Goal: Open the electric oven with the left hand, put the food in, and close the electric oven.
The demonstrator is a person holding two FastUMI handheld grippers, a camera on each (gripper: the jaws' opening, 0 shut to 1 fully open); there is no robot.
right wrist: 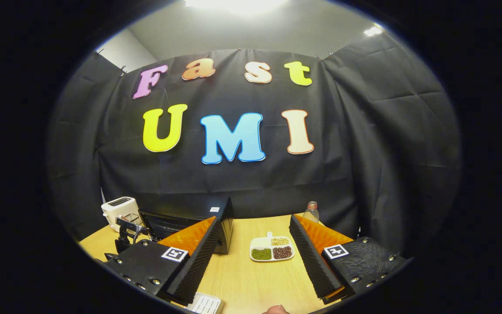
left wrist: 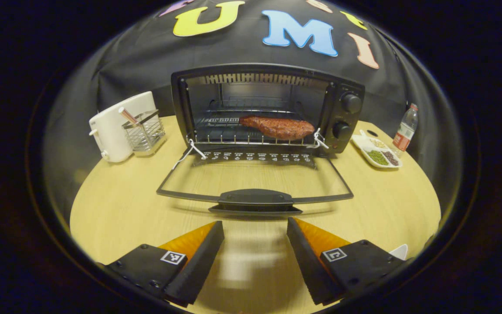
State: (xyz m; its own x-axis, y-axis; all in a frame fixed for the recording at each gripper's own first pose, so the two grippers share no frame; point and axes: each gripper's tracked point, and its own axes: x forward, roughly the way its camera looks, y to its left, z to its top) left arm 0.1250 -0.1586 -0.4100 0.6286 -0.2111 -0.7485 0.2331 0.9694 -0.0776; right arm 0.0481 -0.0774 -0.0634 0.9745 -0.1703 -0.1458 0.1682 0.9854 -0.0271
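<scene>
I am holding my left tongs (left wrist: pixel 255 257) apart over the bare desk (left wrist: pixel 116 205), gripping nothing, aiming straight at the electric oven (left wrist: pixel 268 109). Just ahead of them the oven door (left wrist: pixel 255 198) is lying fully open and flat, its handle nearest me. Inside, the food (left wrist: pixel 279 127), a reddish-brown piece of meat, is resting on the wire rack (left wrist: pixel 220 131); its long axis is running across the oven's width, the narrow end pointing left, the thicker end sitting toward the knobs (left wrist: pixel 350 104). I am keeping my right tongs (right wrist: pixel 251 257) apart too, empty, hovering above the desk and facing the divided dish of beans (right wrist: pixel 272 249). Further out, a white toaster (left wrist: pixel 113 126) and a wire basket (left wrist: pixel 145 131) are standing left of the oven, and a bottle (left wrist: pixel 406 131) is standing beyond the dish.
</scene>
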